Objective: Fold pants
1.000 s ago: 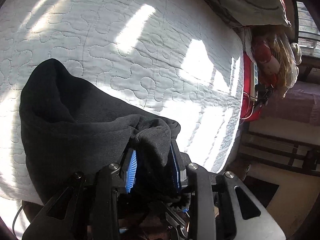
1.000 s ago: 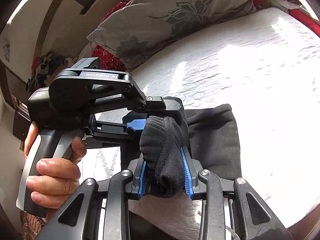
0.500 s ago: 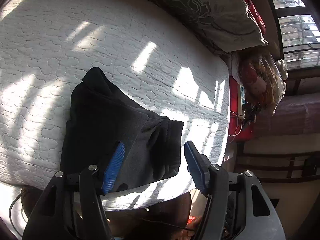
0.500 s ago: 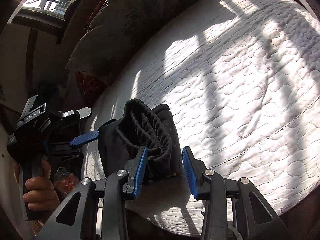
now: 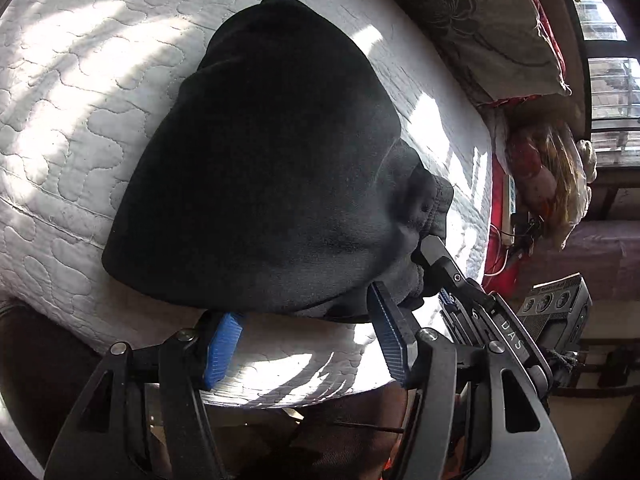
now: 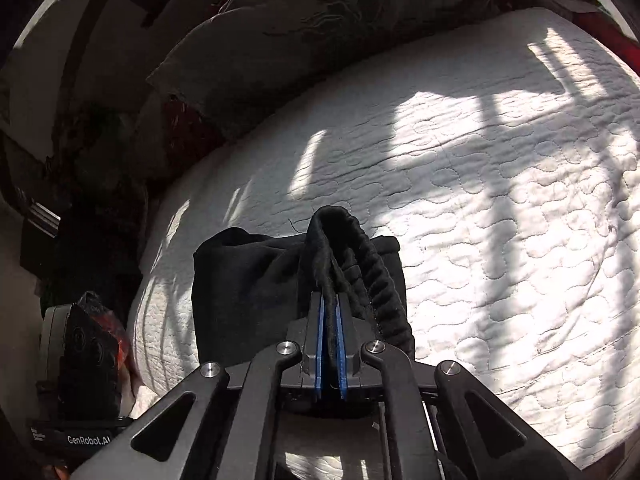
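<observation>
The left gripper (image 5: 306, 342) is held with its jaws apart and empty over the near edge of the bed (image 5: 72, 128). The right gripper (image 6: 330, 320) is clamped on the ribbed waistband of the black pants (image 5: 272, 152), which are bunched at that near edge. Beyond them, open white quilt is seen up to the pillow (image 6: 304, 40).
</observation>
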`<state>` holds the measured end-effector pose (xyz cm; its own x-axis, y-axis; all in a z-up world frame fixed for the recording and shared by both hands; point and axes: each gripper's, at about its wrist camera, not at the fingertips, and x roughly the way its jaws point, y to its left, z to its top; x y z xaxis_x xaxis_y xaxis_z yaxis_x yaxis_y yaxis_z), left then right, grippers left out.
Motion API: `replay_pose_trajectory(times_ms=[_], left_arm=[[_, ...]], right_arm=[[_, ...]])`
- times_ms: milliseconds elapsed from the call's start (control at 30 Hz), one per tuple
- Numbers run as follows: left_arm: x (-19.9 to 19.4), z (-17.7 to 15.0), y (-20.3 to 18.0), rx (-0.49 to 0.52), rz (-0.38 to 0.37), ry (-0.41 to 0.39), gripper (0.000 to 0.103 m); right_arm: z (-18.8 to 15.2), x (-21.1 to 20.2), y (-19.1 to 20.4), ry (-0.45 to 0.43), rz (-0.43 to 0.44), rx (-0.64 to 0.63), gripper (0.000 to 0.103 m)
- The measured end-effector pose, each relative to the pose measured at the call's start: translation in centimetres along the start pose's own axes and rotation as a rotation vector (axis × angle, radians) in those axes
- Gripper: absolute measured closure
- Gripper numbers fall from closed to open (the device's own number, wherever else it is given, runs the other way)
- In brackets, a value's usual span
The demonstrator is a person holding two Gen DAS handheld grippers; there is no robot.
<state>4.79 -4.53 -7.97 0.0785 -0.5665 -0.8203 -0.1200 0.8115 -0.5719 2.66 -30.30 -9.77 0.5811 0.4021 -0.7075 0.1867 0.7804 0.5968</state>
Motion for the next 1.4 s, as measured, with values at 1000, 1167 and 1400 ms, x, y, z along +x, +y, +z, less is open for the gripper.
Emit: replay_pose_trajectory(times_ms=[1000, 1167, 1400], left_arm=[[-5.0, 6.3, -1.3, 0.065, -0.154, -0.107, 0.039], [-2.4, 9.7, -2.7, 0.046, -0.106, -0.079, 0.039], [-0.5, 11.7, -0.5, -0.059, -0.148, -0.007, 0.039]], right_arm=[[0.7, -3.3, -1.9, -0.040, 0.143, 0.043, 0.065], [2.5, -1.3, -1.1, -0.039, 0.161, 0.073, 0.065], [3.3, 3.0, -3.3, 0.034, 0.011, 0.125, 0.067]])
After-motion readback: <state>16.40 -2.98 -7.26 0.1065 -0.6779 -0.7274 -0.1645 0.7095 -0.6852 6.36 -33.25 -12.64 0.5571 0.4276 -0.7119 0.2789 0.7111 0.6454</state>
